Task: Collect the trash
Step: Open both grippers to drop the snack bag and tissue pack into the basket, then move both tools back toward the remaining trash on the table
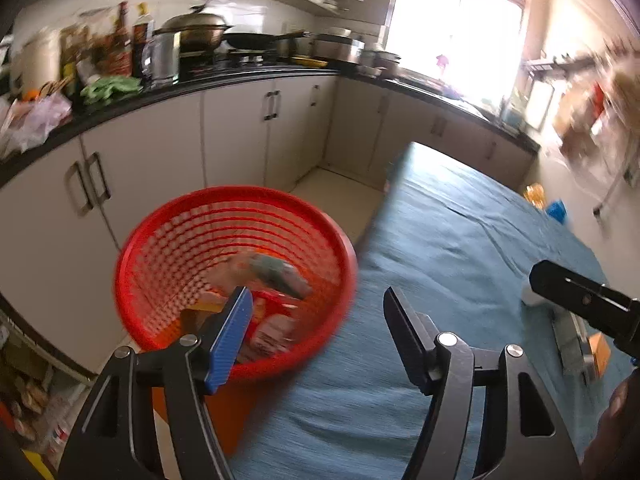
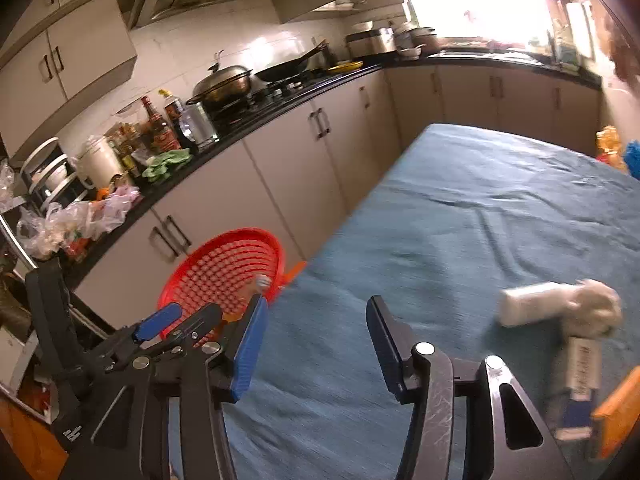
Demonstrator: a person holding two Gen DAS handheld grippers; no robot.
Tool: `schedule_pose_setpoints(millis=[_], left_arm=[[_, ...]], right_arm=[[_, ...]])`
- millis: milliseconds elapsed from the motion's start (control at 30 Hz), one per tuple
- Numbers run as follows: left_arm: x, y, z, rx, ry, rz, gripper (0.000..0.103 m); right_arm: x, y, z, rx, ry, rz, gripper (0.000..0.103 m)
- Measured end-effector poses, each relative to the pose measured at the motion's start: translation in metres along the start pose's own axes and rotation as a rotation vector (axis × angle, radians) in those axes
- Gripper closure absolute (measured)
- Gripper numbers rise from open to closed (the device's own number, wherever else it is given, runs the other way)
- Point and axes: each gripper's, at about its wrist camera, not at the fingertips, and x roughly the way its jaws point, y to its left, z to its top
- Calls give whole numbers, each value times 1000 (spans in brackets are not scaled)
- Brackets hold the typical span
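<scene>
A red mesh basket stands beside the left edge of the blue-covered table and holds several wrappers and packets. My left gripper is open and empty, just right of the basket's rim. In the right wrist view the basket is at the left, with the left gripper in front of it. My right gripper is open and empty above the table. A white tube, a crumpled white wad, a blue-and-white carton and an orange box lie on the table at the right.
Kitchen counter with pots, bottles and plastic bags runs along the left and back, over white cabinets. A bright window is at the back. An orange stool sits under the basket. Yellow and blue items sit past the table's far right.
</scene>
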Motion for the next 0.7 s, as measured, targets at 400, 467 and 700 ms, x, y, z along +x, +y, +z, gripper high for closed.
schedule_pose_setpoints(millis=[400, 467, 700], left_arm=[[-3, -86, -23, 197, 31, -54, 33], [-4, -97, -26, 223, 35, -60, 33], [-7, -130, -36, 294, 39, -72, 33]], right_arm=[[-70, -75, -25, 114, -80, -96, 38], [-80, -89, -30, 142, -89, -106, 38], [-111, -126, -46, 222, -121, -133, 38]])
